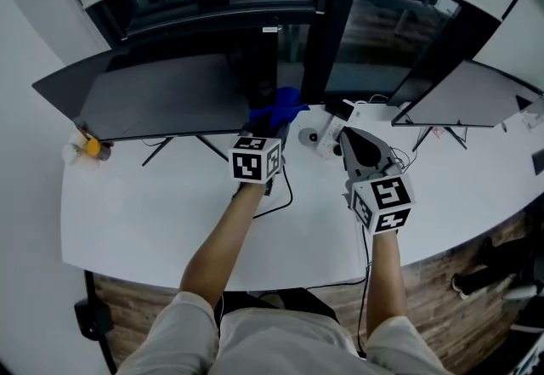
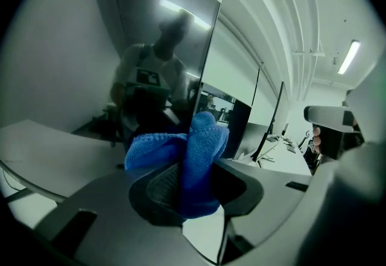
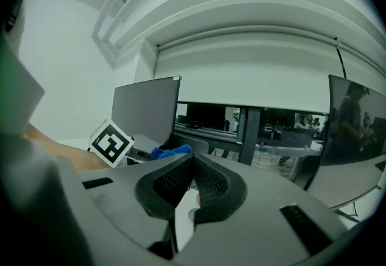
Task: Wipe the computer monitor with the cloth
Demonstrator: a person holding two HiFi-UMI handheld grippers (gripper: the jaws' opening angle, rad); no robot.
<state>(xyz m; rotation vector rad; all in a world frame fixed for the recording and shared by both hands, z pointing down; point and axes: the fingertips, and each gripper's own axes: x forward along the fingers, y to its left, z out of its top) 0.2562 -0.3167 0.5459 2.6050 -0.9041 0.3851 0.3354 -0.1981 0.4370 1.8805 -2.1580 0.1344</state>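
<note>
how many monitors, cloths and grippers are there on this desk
monitors: 2 (left monitor, right monitor)
cloth: 1, blue
grippers: 2 (left gripper, right gripper)
total: 5

Right gripper (image 3: pixel 193 161), jaws pressed together, empty
A blue cloth (image 3: pixel 172 151) shows just past the tips, before a dark monitor (image 3: pixel 145 108).

The cloth (image 2: pixel 199 156) is bright blue. The monitor (image 1: pixel 161 97) is dark grey, the desk (image 1: pixel 170 220) white, and the floor (image 1: pixel 459 254) brown wood grain. The left gripper (image 2: pixel 192 181) and right gripper (image 3: pixel 192 168) are grey with black meshed pads (image 3: pixel 172 181). The cube (image 1: pixel 256 159) on each is white with black square markers.
</note>
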